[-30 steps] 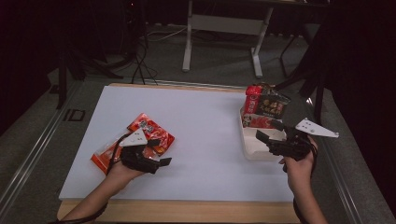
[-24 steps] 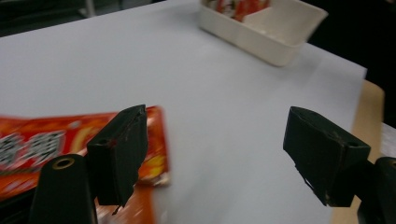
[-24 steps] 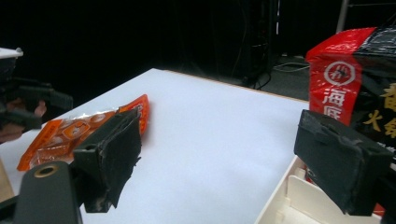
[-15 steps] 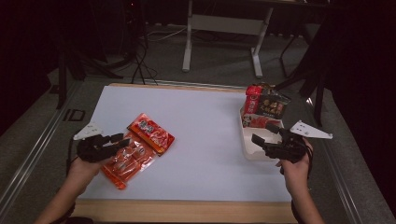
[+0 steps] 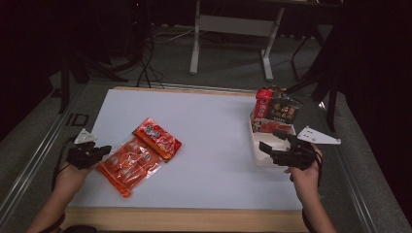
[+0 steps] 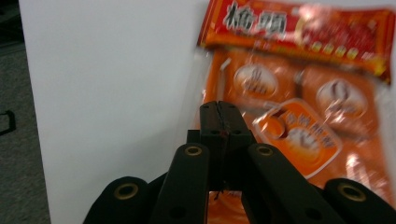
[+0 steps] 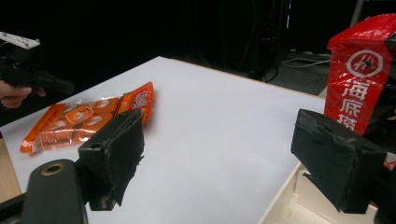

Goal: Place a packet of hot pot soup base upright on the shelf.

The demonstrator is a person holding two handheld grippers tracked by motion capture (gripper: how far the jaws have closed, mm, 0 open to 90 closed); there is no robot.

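An orange snack packet (image 5: 124, 162) lies flat at the table's front left, with a smaller red packet (image 5: 158, 138) overlapping its far end. My left gripper (image 5: 103, 149) sits at the orange packet's left edge. Its jaws have just been closing and now meet. In the left gripper view the shut tips (image 6: 218, 109) rest over the packet's (image 6: 299, 126) clear edge, and I see nothing between them. My right gripper (image 5: 269, 147) hovers open by the white tray (image 5: 257, 158). In the right gripper view its jaws (image 7: 219, 154) stand wide with nothing between them.
The tray at the right holds a tall red bag (image 5: 264, 104), a dark bag (image 5: 284, 110) and red packets. The white table top (image 5: 214, 131) stretches between the two hands. A desk frame (image 5: 233, 24) and cables stand on the floor beyond.
My left gripper has slid left, off the packets to the table's left edge, and its jaws have closed. The orange packet now lies spread out beside the red one. The right hand stayed put.
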